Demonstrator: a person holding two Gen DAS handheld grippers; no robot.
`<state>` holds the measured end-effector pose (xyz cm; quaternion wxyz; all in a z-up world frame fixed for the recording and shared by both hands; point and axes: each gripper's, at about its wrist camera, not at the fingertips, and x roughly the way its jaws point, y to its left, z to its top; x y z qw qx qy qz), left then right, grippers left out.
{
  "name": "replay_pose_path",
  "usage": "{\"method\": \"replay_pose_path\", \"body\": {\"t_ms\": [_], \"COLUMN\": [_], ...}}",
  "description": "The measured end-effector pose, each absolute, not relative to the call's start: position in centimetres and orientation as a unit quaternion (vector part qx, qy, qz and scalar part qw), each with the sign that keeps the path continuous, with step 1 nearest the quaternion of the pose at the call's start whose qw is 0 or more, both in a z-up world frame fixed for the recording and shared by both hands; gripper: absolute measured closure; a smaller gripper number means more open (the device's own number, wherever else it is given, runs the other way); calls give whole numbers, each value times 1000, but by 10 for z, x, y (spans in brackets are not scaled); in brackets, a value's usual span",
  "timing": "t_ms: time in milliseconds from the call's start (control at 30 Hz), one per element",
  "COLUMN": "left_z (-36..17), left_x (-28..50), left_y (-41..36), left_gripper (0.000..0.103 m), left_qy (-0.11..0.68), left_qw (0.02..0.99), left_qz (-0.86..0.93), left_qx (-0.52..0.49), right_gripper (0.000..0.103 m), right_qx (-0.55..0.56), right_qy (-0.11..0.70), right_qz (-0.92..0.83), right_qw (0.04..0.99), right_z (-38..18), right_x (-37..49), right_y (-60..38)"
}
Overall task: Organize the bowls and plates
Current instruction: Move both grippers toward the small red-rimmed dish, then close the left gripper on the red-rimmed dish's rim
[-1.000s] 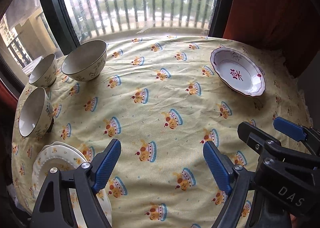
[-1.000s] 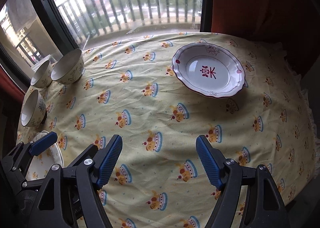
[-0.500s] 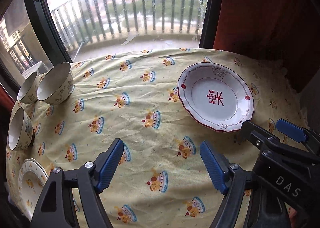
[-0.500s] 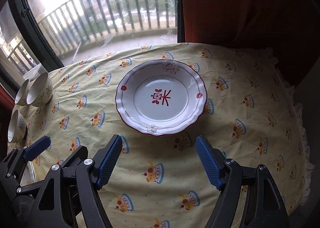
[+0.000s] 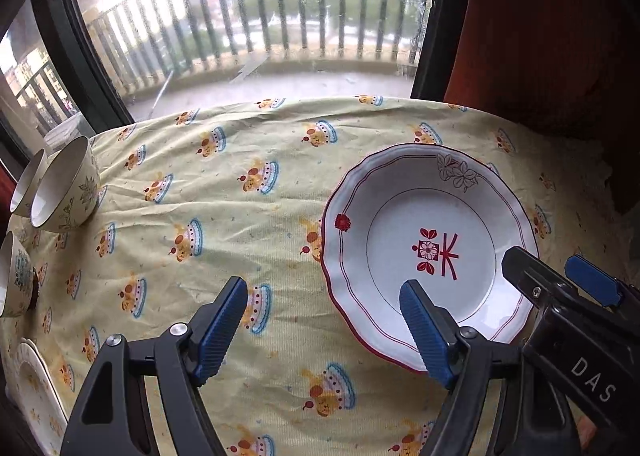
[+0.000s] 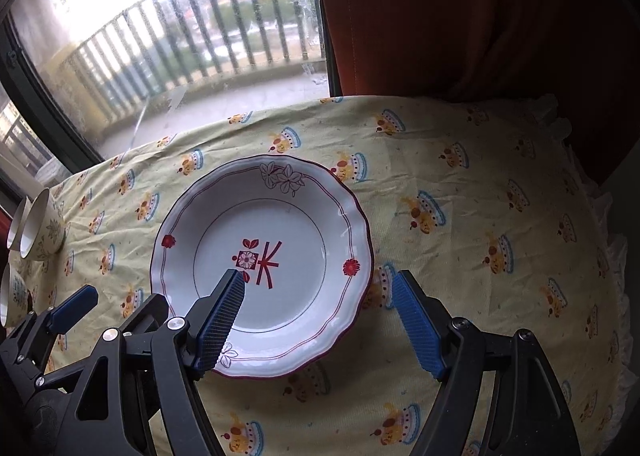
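Red-trimmed plate [image 6: 262,256] flat on tablecloth [image 6: 460,248], right of bowls [image 5: 66,191]. Glazed, rigid, slippery, breakable: pinch scalloped rim. Left gripper [image 5: 326,330] and right gripper [image 6: 320,322] agape, empty

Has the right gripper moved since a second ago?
Yes. The right gripper has swung right across the tablecloth toward the red-rimmed plate, its open fingers now over the plate's near rim.

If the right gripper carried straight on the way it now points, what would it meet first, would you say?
Most likely the red-rimmed plate: the open right gripper straddles the plate's right-hand rim, one fingertip over the well, the other over the tablecloth. How high it hangs above the plate is unclear.
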<state>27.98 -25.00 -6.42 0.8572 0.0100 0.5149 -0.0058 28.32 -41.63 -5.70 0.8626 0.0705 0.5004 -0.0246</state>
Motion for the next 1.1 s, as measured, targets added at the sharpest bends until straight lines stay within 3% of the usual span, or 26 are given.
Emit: {"method": "replay_pose_path", "body": {"t_ms": [300, 433, 633, 1100], "left_z": [-87, -94, -97, -96], "left_x": [308, 312, 312, 271], "left_y": [-262, -265, -268, -252], "left_gripper": [30, 37, 38, 37], "left_qy": [517, 521, 536, 562], "left_qw": [856, 853, 843, 826], "left_qz": [-7, -17, -46, -28], "left_qx": [25, 26, 3, 32], "right_gripper": [25, 36, 44, 44], "right_qx": [94, 78, 76, 89], "right_qy": [512, 511, 519, 558], "right_qz": [-31, -23, -33, -11], "right_qw": [853, 856, 850, 825], "right_z": [-86, -91, -92, -88], "right_x": [317, 325, 327, 284], "right_y": [-426, -421, -422, -407]}}
